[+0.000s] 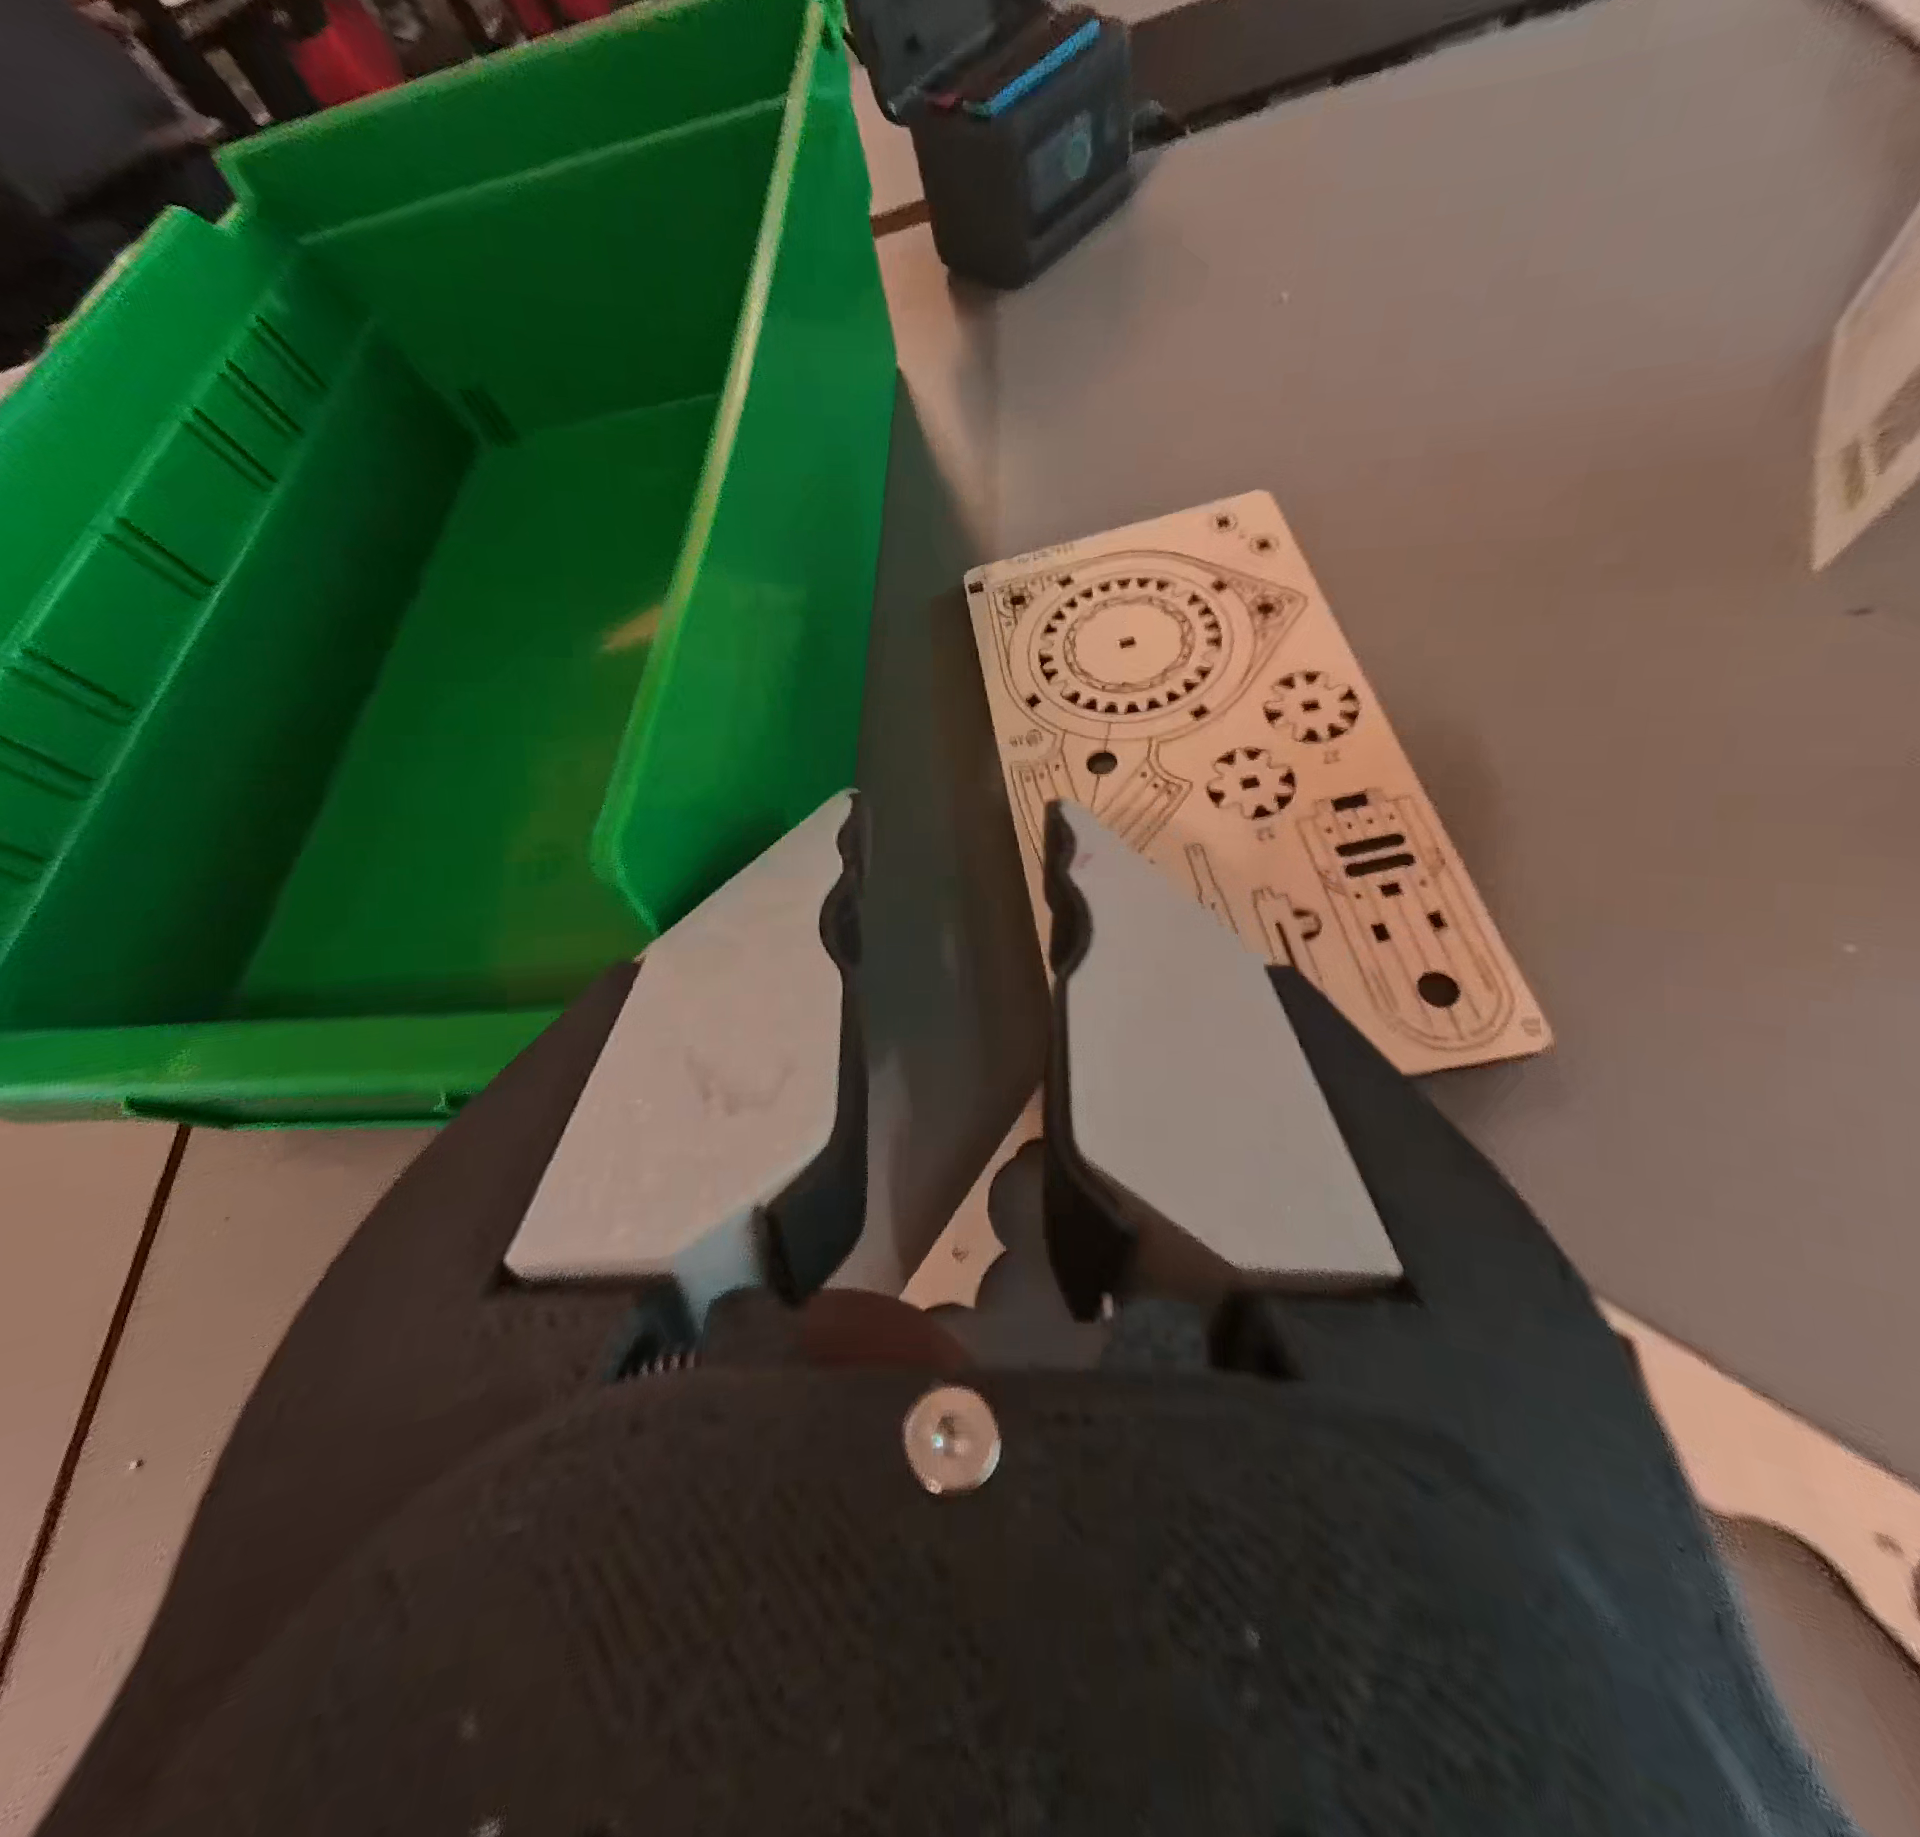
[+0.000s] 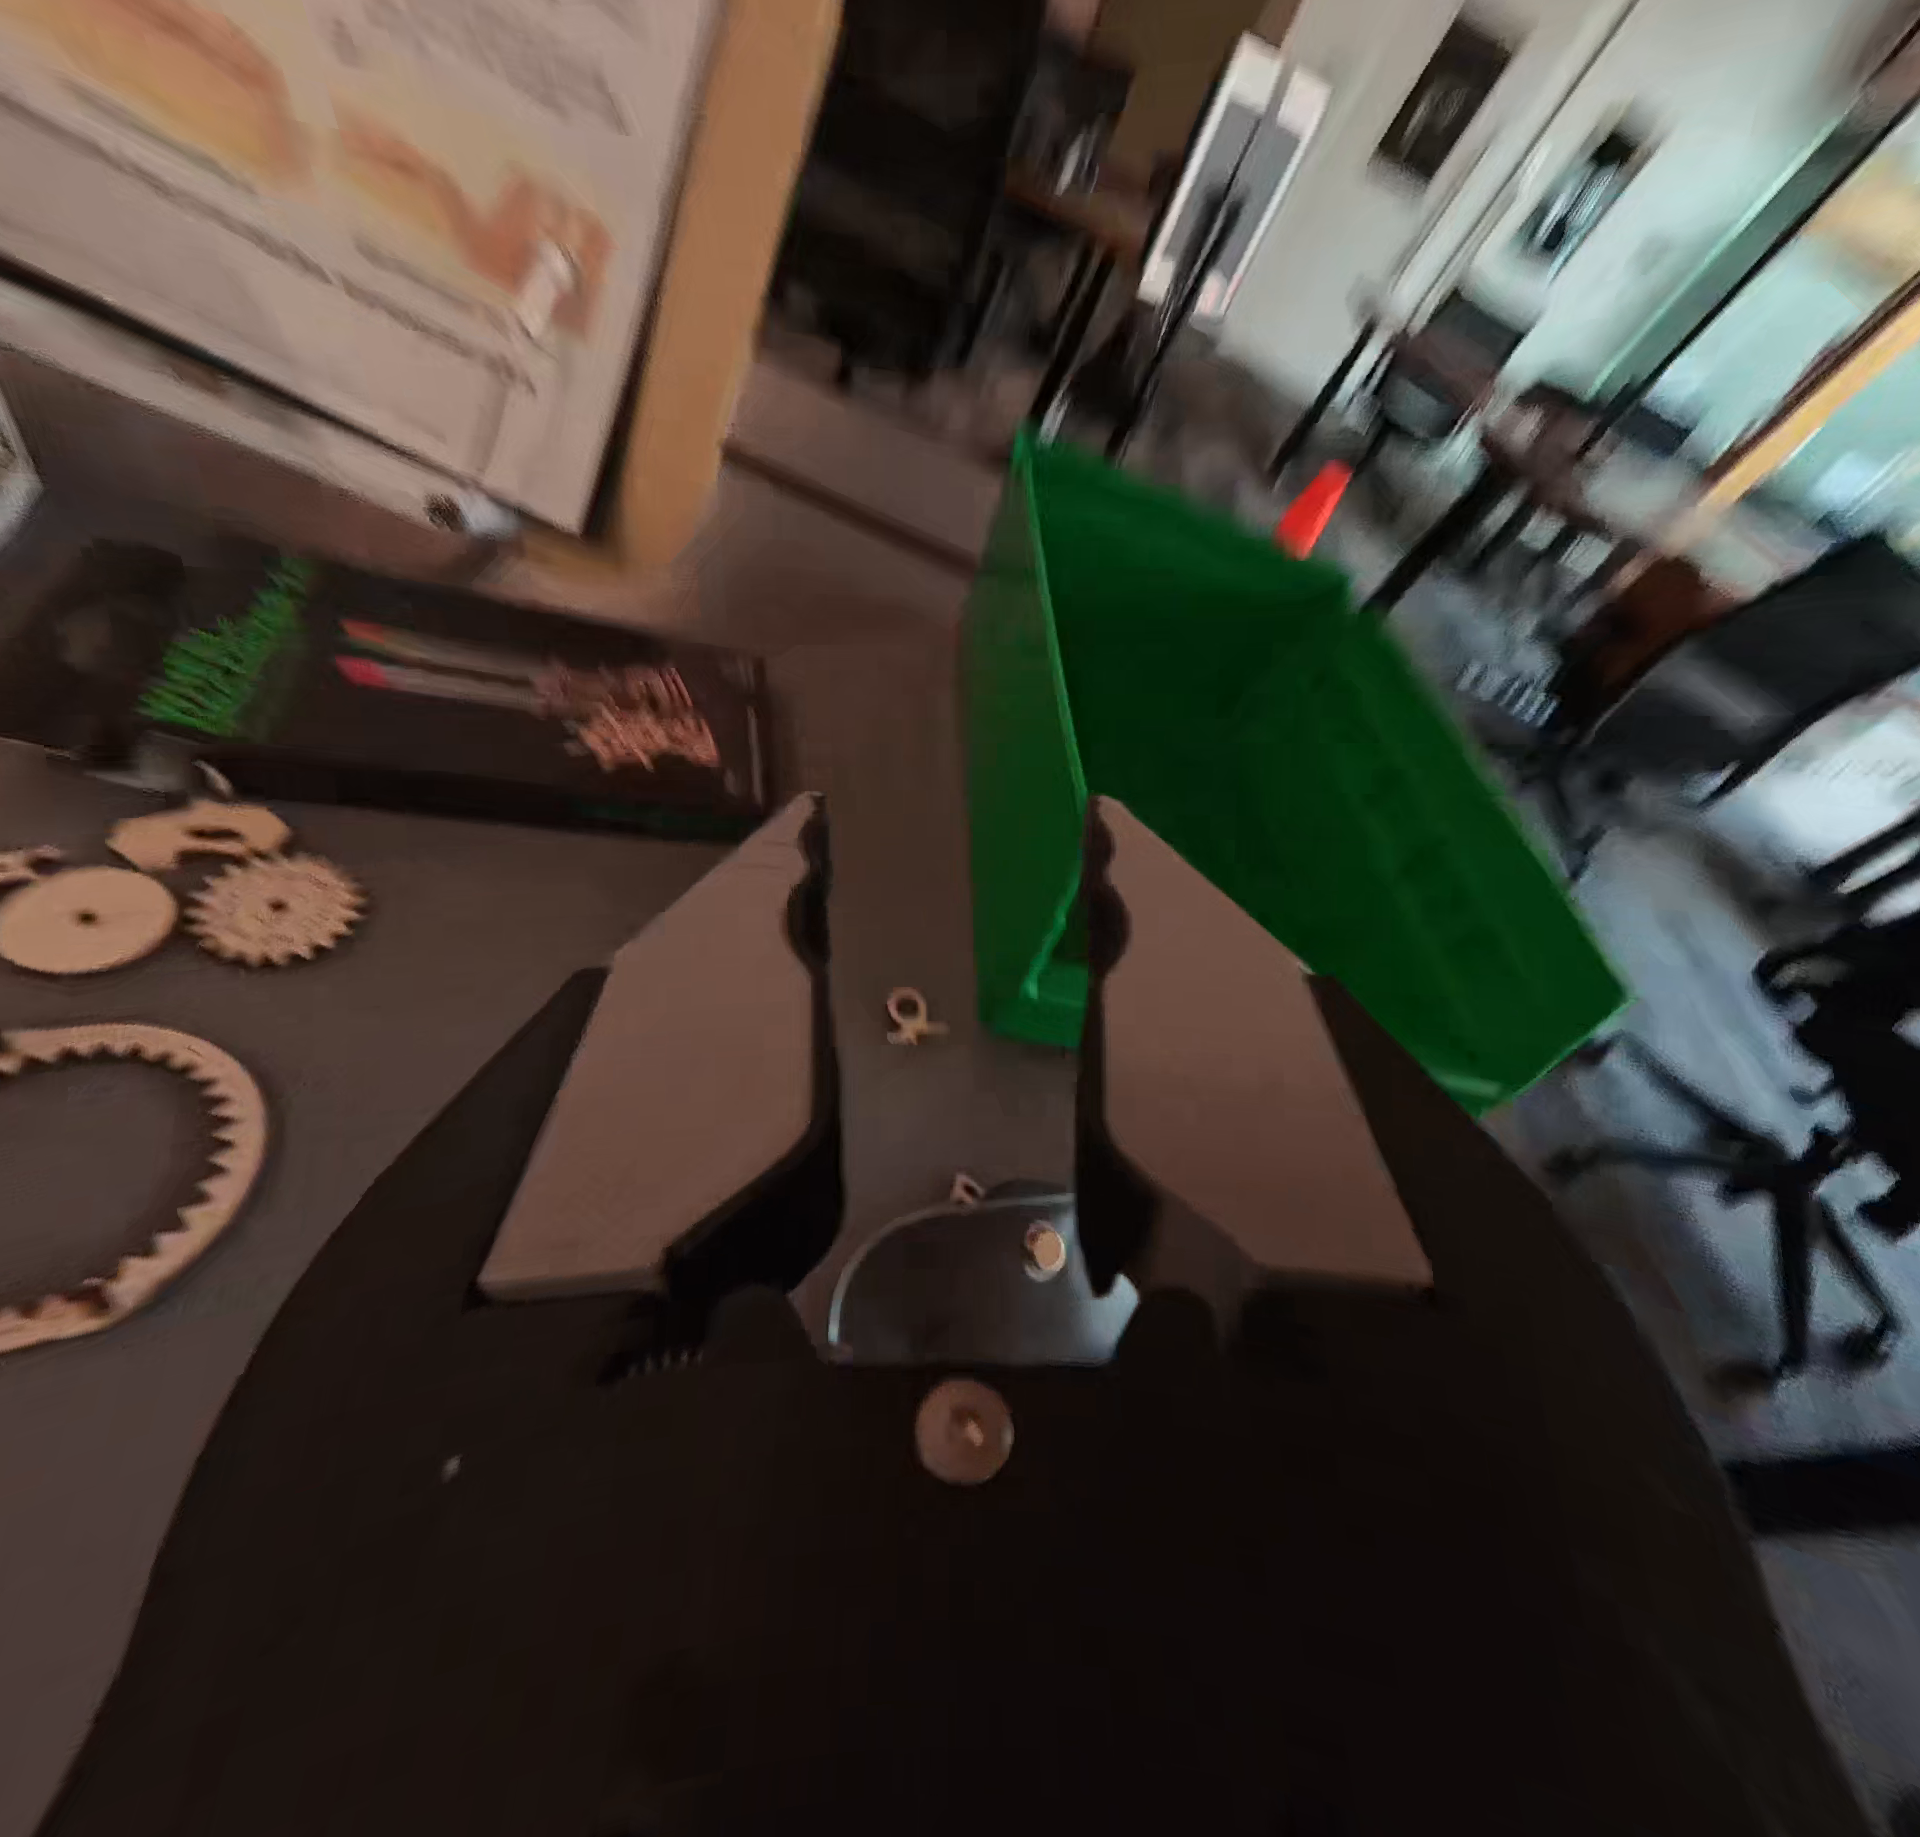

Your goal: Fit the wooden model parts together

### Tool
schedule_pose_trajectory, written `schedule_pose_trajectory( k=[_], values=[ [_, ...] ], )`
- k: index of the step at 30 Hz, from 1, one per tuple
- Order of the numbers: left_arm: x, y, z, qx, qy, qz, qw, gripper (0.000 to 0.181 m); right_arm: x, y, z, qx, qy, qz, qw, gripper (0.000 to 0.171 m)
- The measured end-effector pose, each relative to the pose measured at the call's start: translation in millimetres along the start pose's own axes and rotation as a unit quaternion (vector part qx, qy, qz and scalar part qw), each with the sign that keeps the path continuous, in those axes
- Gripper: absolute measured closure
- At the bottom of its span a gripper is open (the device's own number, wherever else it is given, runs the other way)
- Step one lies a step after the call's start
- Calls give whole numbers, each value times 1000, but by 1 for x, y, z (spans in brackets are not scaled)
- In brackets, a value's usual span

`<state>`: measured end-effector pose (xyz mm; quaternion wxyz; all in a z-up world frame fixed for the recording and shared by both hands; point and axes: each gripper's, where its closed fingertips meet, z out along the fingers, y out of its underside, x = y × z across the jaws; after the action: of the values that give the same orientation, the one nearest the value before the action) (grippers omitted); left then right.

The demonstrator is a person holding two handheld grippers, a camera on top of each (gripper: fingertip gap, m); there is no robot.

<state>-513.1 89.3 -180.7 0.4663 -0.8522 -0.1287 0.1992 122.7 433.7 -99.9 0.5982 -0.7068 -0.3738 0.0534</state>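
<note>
In the left wrist view a flat wooden sheet (image 1: 1236,748) with laser-cut gears and frame shapes lies on the grey table. My left gripper (image 1: 951,821) is open and empty above the sheet's left edge, beside the green bin. In the blurred right wrist view my right gripper (image 2: 956,821) is open and empty above the table. Loose wooden parts lie to its left: a toothed gear (image 2: 275,909), a plain disc (image 2: 88,920), a small bracket-like piece (image 2: 197,837) and a large toothed ring (image 2: 135,1174). A tiny wooden clip (image 2: 909,1016) lies between its fingers, farther off.
An empty green plastic bin (image 1: 416,582) stands left of the sheet; it also shows in the right wrist view (image 2: 1247,748). A dark camera-like device (image 1: 1023,151) stands behind the sheet. A dark flat box (image 2: 488,707) and a large white box (image 2: 343,177) stand at the back. One gripper's finger ends stand about 75 cm off the other's. My right gripper's tips are some 15 cm from the toothed gear (image 2: 275,909). Measured from the fingertips, the plain disc (image 2: 88,920) is 20 cm or so from the right gripper and 55 cm from the left.
</note>
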Motion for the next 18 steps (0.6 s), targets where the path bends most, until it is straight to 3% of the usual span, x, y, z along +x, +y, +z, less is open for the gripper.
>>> schedule_pose_trajectory(
  k=[2, 3, 6, 8, 9, 11, 12, 14, 18],
  values=[
    [-1, -13, -10, 42, 0, -30, 999, 142, 18, 22, 28, -62, -20, 46, 997, 83],
    [-2, -20, -17, 63, 1, -41, 997, 140, 21, 28, 40, -71, -36, 65, 995, 85],
    [-9, -28, -24, 66, 10, -59, 996, 153, 12, 49, 75, -110, -101, 82, 985, 104],
    [-10, -29, -26, 48, 19, -83, 995, 155, 4, 70, 91, -159, -123, 76, 977, 140],
    [-11, -33, -30, 53, 17, -91, 994, 153, 13, 74, 95, -165, -91, 56, 980, 168],
    [-20, -43, -42, 94, -15, -89, 991, 140, 23, 74, 92, -159, -51, -33, 985, 169],
    [-28, -45, -46, 107, -41, -84, 990, 105, 30, 73, 88, -159, -20, -87, 983, 167],
    [-37, -39, -45, 87, -63, -71, 992, 107, 39, 68, 77, -151, 43, -188, 970, 165],
    [-36, -19, -23, 28, -65, -41, 997, 105, 51, 70, 57, -130, 161, -392, 896, 170]
  ],
)
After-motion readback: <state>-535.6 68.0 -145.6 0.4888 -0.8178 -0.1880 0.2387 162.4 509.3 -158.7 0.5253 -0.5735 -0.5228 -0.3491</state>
